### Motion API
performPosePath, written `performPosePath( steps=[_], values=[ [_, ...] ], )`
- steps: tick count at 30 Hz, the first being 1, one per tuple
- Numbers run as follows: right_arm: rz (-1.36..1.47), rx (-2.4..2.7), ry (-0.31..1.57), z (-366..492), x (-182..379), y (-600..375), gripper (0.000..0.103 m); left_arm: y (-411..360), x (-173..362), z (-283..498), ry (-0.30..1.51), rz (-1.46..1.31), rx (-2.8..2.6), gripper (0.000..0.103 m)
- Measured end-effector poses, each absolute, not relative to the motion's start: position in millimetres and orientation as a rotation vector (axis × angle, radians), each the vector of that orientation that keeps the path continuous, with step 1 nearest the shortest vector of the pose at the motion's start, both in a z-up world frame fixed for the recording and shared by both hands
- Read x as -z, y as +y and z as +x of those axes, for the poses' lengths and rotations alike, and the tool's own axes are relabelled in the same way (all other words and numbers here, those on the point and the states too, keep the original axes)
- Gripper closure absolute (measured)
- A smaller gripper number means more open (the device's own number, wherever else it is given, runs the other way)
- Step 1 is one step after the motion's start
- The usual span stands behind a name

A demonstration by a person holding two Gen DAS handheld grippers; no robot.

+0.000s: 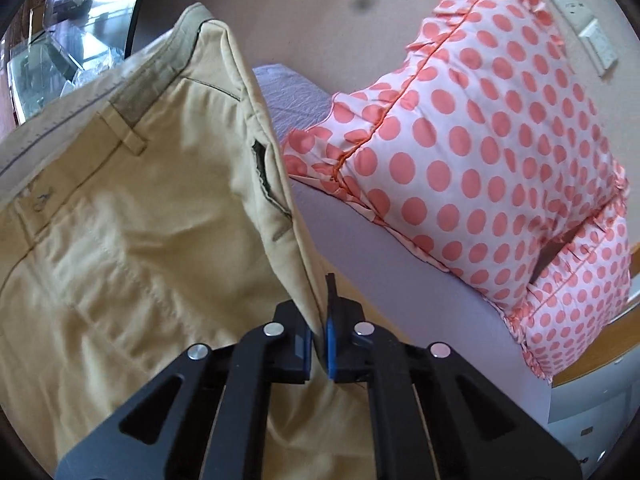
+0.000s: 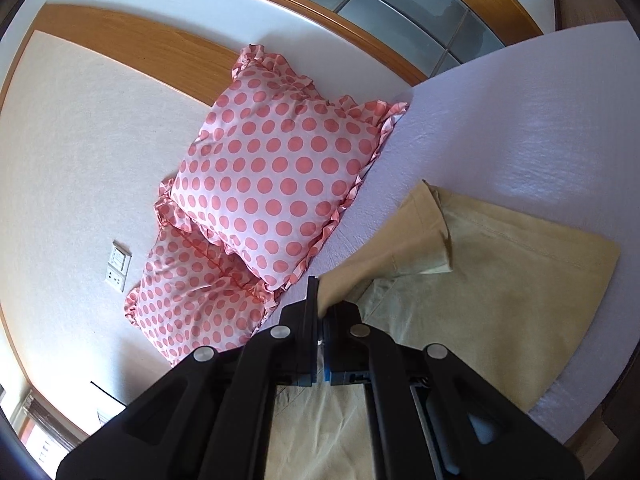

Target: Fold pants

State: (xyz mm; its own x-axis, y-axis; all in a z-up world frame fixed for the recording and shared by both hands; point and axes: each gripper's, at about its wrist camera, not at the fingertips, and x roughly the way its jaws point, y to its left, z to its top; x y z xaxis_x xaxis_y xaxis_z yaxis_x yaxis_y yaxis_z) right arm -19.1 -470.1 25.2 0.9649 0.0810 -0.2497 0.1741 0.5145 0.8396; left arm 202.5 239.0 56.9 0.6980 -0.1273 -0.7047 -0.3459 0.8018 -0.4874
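Left tool (image 1: 319, 344) clamps pants (image 1: 132, 216) waistband end; right tool (image 2: 319, 320) pinches hem; right view alone shows pants flat on bed (image 2: 560, 112).

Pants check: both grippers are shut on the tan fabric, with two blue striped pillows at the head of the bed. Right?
Not quite. The two pillows are white with pink polka dots, not blue striped, as the right wrist view shows. The rest holds: the left gripper and right gripper are each shut on the tan pants.
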Motion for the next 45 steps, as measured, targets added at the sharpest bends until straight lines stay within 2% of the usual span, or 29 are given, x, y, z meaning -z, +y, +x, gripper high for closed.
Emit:
performPosePath(
  steps=[5, 11, 15, 28, 31, 32, 35, 38, 40, 41, 42, 44, 45],
  values=[
    [1.008, 0.105, 0.245, -41, -34, -480, 0.101, 239, -75, 79, 0.691, -0.647, -0.069, 0.098],
    [1.034, 0.183, 0.301, -64, -11, -485, 0.101, 241, -31, -30, 0.728, -0.714, -0.114, 0.097],
    [1.067, 0.213, 0.328, -71, 6, -488, 0.101, 238, -15, -47, 0.717, -0.750, -0.105, 0.097],
    [1.072, 0.235, 0.349, -80, 13, -489, 0.101, 236, -16, -60, 0.688, -0.732, -0.071, 0.097],
    [1.023, 0.285, 0.381, -83, 9, -487, 0.101, 236, -14, -61, 0.703, -0.718, -0.072, 0.092],
    [1.009, 0.312, 0.383, -86, 7, -487, 0.093, 235, -14, -62, 0.703, -0.711, -0.072, 0.090],
    [0.959, 0.436, 0.358, -99, 0, -489, 0.055, 235, -15, -70, 0.695, -0.687, -0.076, 0.083],
    [0.935, 0.447, 0.380, -99, 4, -491, 0.056, 240, -18, -80, 0.670, -0.676, -0.096, 0.072],
    [0.904, 0.445, 0.377, -97, 5, -487, 0.056, 245, -18, -86, 0.650, -0.693, -0.102, 0.071],
    [0.883, 0.438, 0.382, -94, 5, -484, 0.059, 248, -18, -88, 0.642, -0.703, -0.107, 0.070],
    [0.879, 0.411, 0.391, -90, 7, -481, 0.069, 250, -18, -90, 0.635, -0.710, -0.117, 0.069],
    [0.869, 0.364, 0.399, -82, 12, -473, 0.077, 255, -18, -94, 0.619, -0.725, -0.131, 0.067],
    [0.853, 0.348, 0.407, -77, 13, -468, 0.091, 259, -17, -97, 0.609, -0.734, -0.139, 0.066]
  ],
)
